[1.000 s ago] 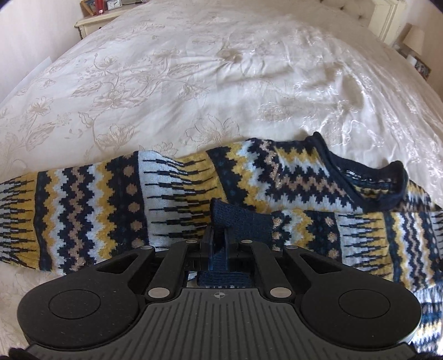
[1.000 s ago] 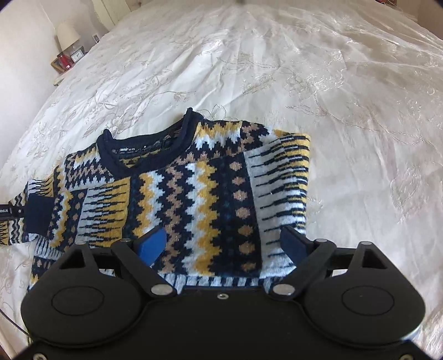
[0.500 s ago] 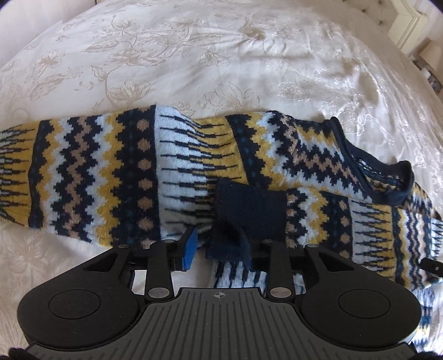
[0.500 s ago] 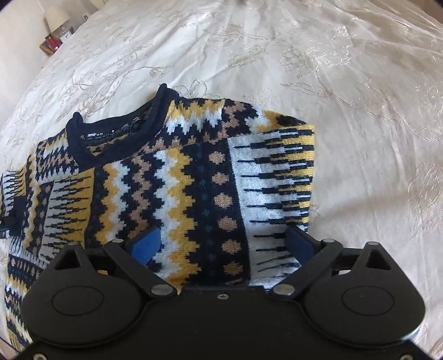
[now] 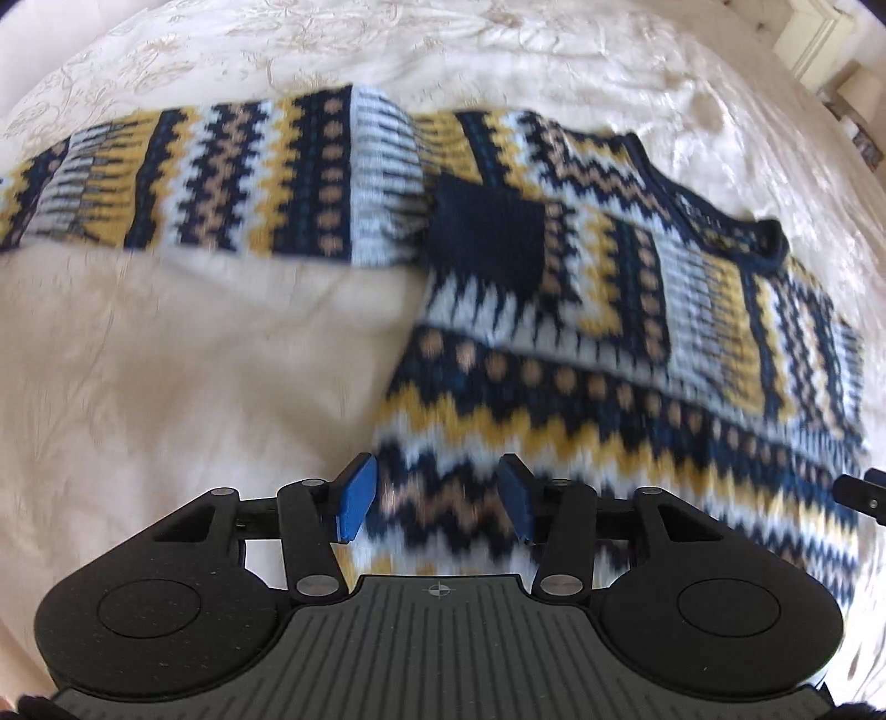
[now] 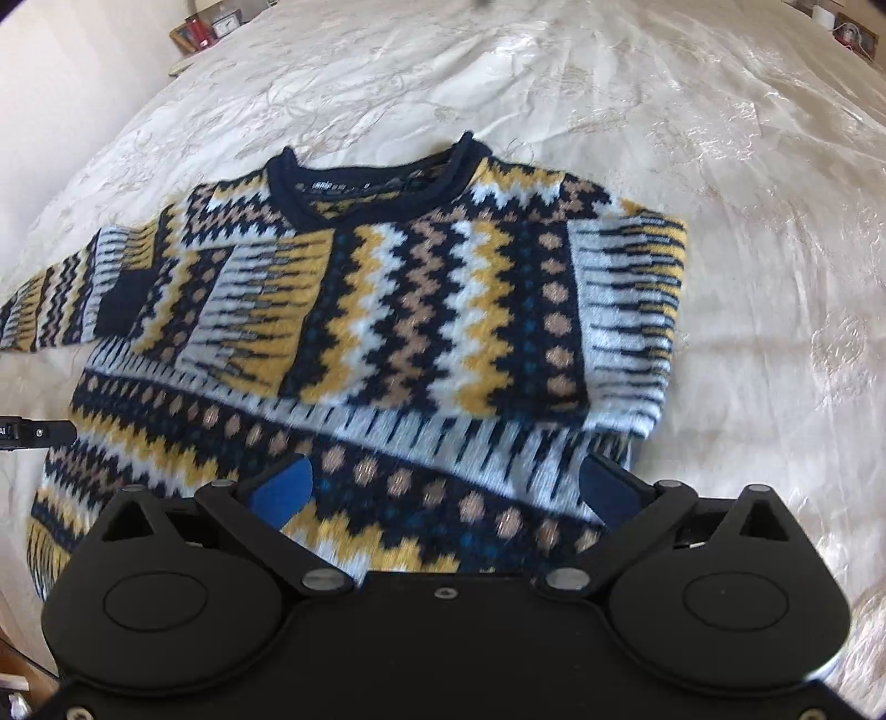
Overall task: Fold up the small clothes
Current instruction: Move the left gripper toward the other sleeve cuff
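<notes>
A small knitted sweater (image 6: 421,332) with navy, yellow, white and tan zigzag bands lies flat on the bed, collar (image 6: 365,183) away from me. One sleeve is folded across the chest, its navy cuff (image 5: 487,243) resting on the body. The other sleeve (image 5: 210,183) stretches out to the left. My left gripper (image 5: 437,493) is open and empty over the sweater's lower left edge. My right gripper (image 6: 448,487) is open wide and empty above the lower body of the sweater.
The bed has a cream embroidered cover (image 6: 720,138). A bedside table (image 6: 199,33) with small items stands far left in the right wrist view. A white headboard (image 5: 814,39) and a lamp show far right in the left wrist view.
My left gripper let go of the navy cuff, opened, and drew back toward the sweater's lower edge. My right gripper stayed open and pulled back, showing more of the sweater.
</notes>
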The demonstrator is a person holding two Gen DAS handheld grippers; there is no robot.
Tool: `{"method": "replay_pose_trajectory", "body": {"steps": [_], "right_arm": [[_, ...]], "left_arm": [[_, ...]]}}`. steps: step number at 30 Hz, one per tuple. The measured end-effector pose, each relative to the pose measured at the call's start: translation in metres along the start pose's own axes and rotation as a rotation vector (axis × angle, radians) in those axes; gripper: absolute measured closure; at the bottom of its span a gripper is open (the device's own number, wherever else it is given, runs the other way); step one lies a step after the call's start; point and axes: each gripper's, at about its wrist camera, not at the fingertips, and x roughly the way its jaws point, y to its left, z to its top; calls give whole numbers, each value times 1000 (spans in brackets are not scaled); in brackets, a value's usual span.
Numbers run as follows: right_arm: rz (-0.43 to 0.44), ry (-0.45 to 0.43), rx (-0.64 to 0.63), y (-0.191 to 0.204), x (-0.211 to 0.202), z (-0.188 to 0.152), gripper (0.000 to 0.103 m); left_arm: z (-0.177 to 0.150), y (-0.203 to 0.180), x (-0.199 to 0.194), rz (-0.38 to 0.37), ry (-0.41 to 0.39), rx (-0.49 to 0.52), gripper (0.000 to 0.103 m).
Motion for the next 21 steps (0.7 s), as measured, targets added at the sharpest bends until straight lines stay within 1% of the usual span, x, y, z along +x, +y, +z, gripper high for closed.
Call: {"method": "replay_pose_trajectory", "body": {"steps": [3, 6, 9, 12, 14, 17, 18, 19, 21], "right_arm": [[11, 46, -53, 11, -1, -22, 1], [19, 90, -109, 20, 1, -41, 1], [-29, 151, -209, 29, 10, -58, 1], [-54, 146, -287, 35, 16, -68, 0], [-58, 150, -284, 35, 18, -68, 0], [-65, 176, -272, 36, 23, -66, 0], [-70, 184, -269, 37, 24, -66, 0], [-76, 194, -267, 38, 27, -63, 0], [-77, 217, -276, 39, 31, -57, 0]], "left_arm": [[-23, -9, -4, 10, 6, 26, 55], [-39, -20, -3, 14, 10, 57, 53], [-47, -28, 5, 60, 6, 109, 50], [-48, -35, 15, 100, 14, 154, 46], [-46, -39, 19, 122, 17, 168, 44], [-44, -42, 17, 139, 18, 146, 43], [-43, -43, 13, 139, 5, 128, 44], [-44, -45, 6, 132, -17, 108, 44], [-47, -50, -10, 85, -67, 77, 44]]}}
